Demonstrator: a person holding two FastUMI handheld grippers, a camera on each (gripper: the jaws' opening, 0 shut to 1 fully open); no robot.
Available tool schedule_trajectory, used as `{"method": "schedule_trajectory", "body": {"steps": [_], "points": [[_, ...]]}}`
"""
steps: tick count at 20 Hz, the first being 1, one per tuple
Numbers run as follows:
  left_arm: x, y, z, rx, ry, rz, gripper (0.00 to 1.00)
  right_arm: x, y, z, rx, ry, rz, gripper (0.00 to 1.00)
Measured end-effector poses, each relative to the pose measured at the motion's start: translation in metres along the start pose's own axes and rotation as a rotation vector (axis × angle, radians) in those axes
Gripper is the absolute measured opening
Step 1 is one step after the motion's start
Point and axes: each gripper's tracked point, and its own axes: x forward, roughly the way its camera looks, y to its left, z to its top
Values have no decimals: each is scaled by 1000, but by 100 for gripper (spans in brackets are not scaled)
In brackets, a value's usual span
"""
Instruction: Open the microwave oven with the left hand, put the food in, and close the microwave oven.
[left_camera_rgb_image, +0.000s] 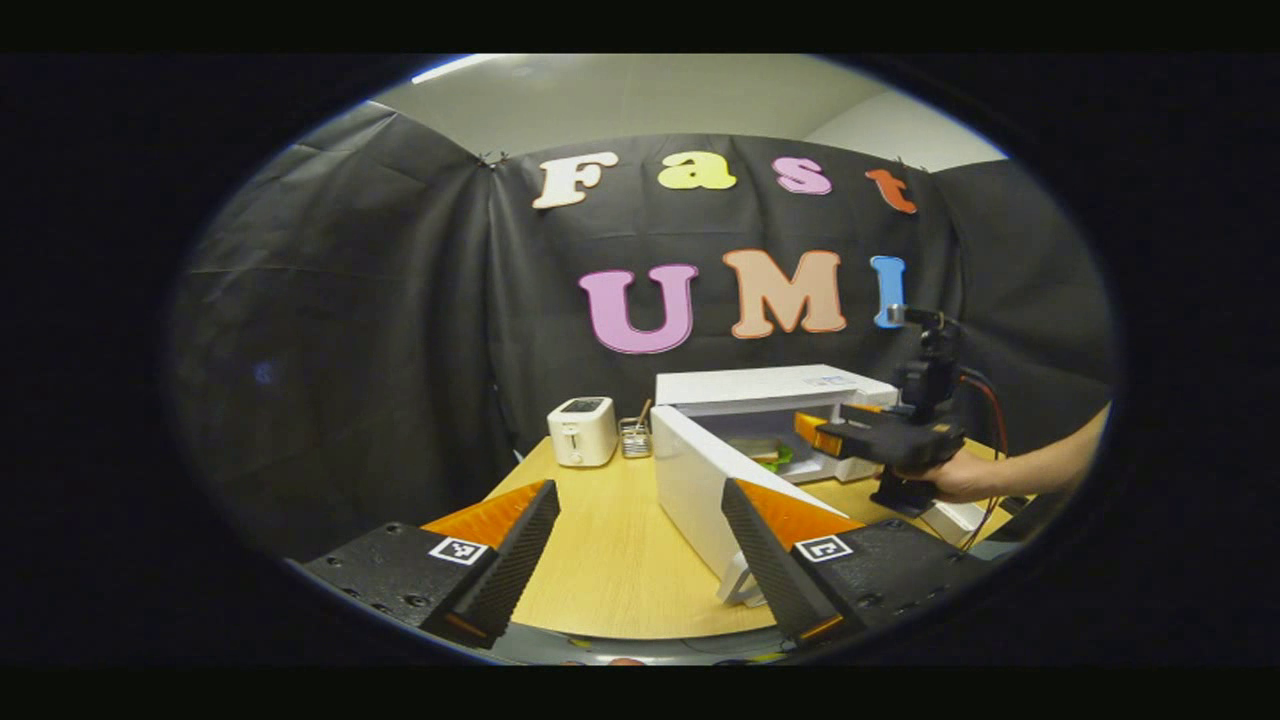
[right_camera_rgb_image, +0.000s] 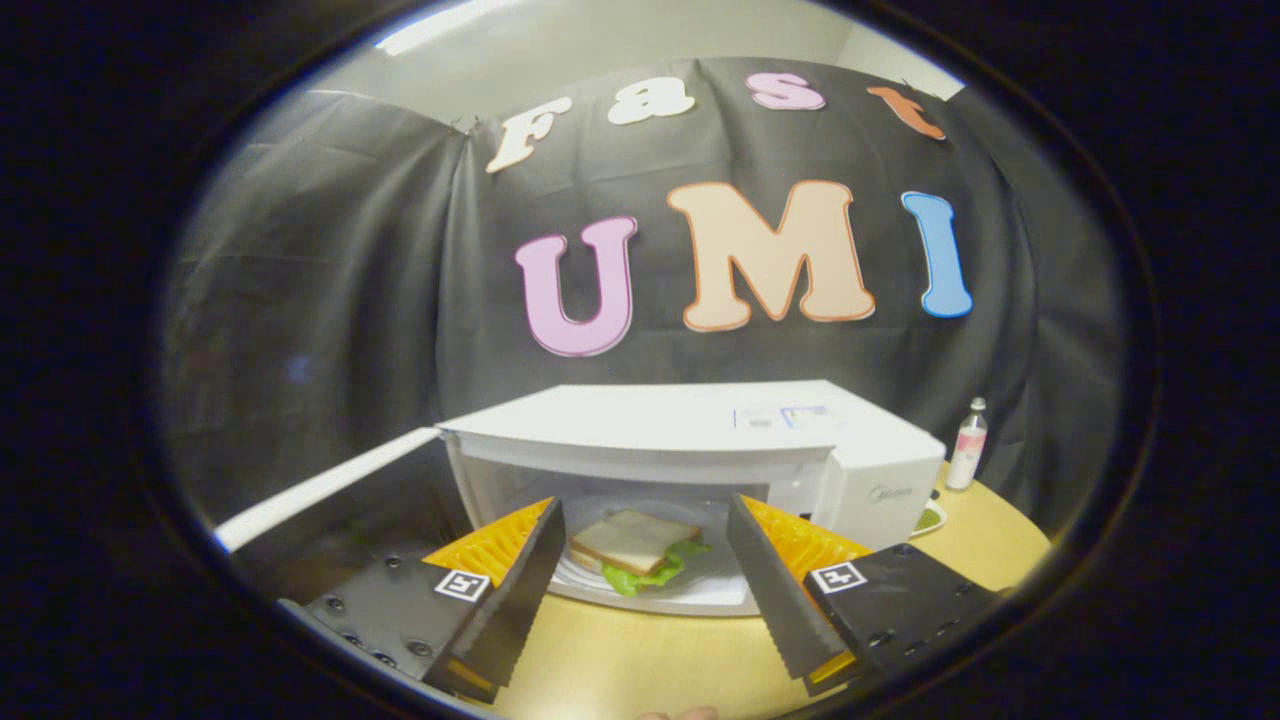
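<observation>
1. In the left gripper view, the left gripper (left_camera_rgb_image: 640, 560) stands at the bottom with its two fingers spread wide apart and nothing between them but bare tabletop. It touches nothing; the free edge of the microwave door (left_camera_rgb_image: 700, 495) lies just beyond its right finger.
2. In the right gripper view, the right gripper (right_camera_rgb_image: 645, 590) is likewise wide open and holds nothing. Its fingers frame the mouth of the microwave oven (right_camera_rgb_image: 700, 430) without touching it.
3. Between and just past those fingers lies the sandwich (right_camera_rgb_image: 632, 545), white bread with green lettuce showing at the edge, resting on the round plate (right_camera_rgb_image: 690, 580) inside the oven's cavity.
4. The wooden table (left_camera_rgb_image: 600, 540) carries the oven, whose door is swung fully out toward the left gripper, so the cavity is open to view. In the left gripper view the sandwich shows as a small pale and green patch inside it.
5. In the left gripper view, the right gripper shows farther off, held by a hand (left_camera_rgb_image: 960, 475) with a bare forearm, its fingertips at the front of the open cavity.
6. Left of the oven on the table stands a white toaster (left_camera_rgb_image: 583, 430), and just beside it a small clear holder (left_camera_rgb_image: 634, 437) with sticks in it.
7. In the right gripper view, a small bottle (right_camera_rgb_image: 966, 445) stands upright to the right of the oven, near the table's far edge.
</observation>
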Motion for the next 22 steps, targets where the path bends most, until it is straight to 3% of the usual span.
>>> {"method": "schedule_trajectory", "body": {"steps": [3, 4, 5, 7, 8, 9, 10, 13, 14, 15, 16, 19, 22], "points": [[8, 0, -12, -1, 15, -4, 94, -32, -11, 46, -29, -59, -7, 92], [10, 1, -18, -2, 22, -3, 94, -41, -16, 60, -41, -72, -14, 99], [11, 2, -20, -1, 26, -2, 97, -48, -21, 76, -38, -94, -19, 92], [13, 2, -27, -4, 33, -9, 94, -58, -35, 105, -27, -123, -39, 92], [15, 3, -30, -8, 35, -6, 97, -64, -41, 118, -24, -131, -53, 92], [17, 6, -34, -12, 40, 1, 94, -71, -48, 129, -23, -136, -66, 99], [18, 6, -38, -14, 46, 6, 94, -77, -57, 143, -26, -154, -87, 92], [24, 5, -49, -17, 58, 8, 94, -97, -76, 184, -38, -229, -134, 91], [26, 3, -55, -18, 69, -1, 94, -105, -81, 196, -52, -246, -146, 99], [28, -1, -59, -19, 77, -15, 94, -111, -86, 206, -82, -264, -157, 99], [30, -5, -62, -19, 78, -27, 97, -117, -91, 213, -125, -276, -173, 91], [36, -12, -70, -10, 96, -44, 94, -136, -102, 225, -202, -293, -202, 92], [41, -21, -68, 3, 89, -64, 94, -146, -111, 227, -174, -280, -219, 93]]}}
